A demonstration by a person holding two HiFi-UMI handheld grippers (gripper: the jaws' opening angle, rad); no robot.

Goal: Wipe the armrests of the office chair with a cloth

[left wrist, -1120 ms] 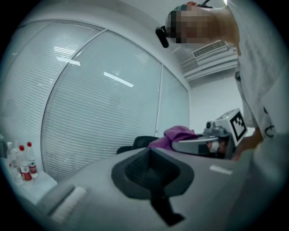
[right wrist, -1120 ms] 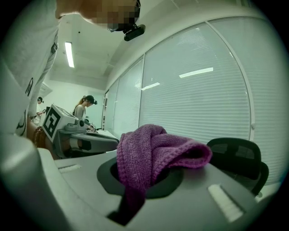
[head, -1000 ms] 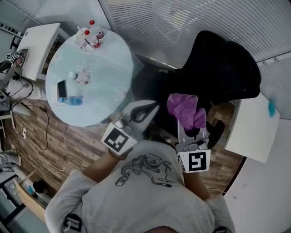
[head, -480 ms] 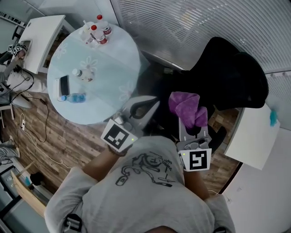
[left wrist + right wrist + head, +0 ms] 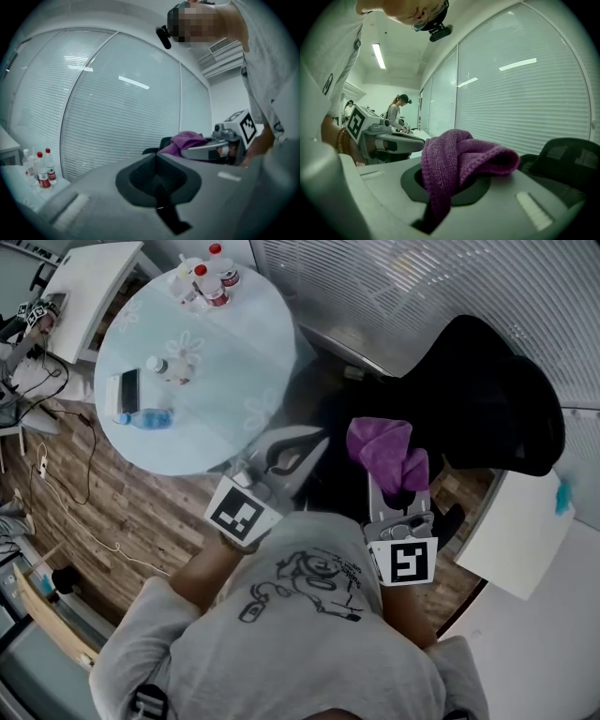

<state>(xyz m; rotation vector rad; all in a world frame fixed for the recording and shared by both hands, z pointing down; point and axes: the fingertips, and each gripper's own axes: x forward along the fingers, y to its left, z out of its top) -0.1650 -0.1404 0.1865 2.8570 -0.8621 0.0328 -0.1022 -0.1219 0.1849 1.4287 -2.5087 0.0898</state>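
Both grippers have hardly moved since a second ago, right gripper (image 5: pixel 401 495) clenched on the purple cloth (image 5: pixel 384 454), cloth bunched over its jaws at the near edge of the black office chair (image 5: pixel 487 399), left gripper (image 5: pixel 314 442) alongside, jaws pressed together on nothing, near the round table's (image 5: pixel 234 352) edge
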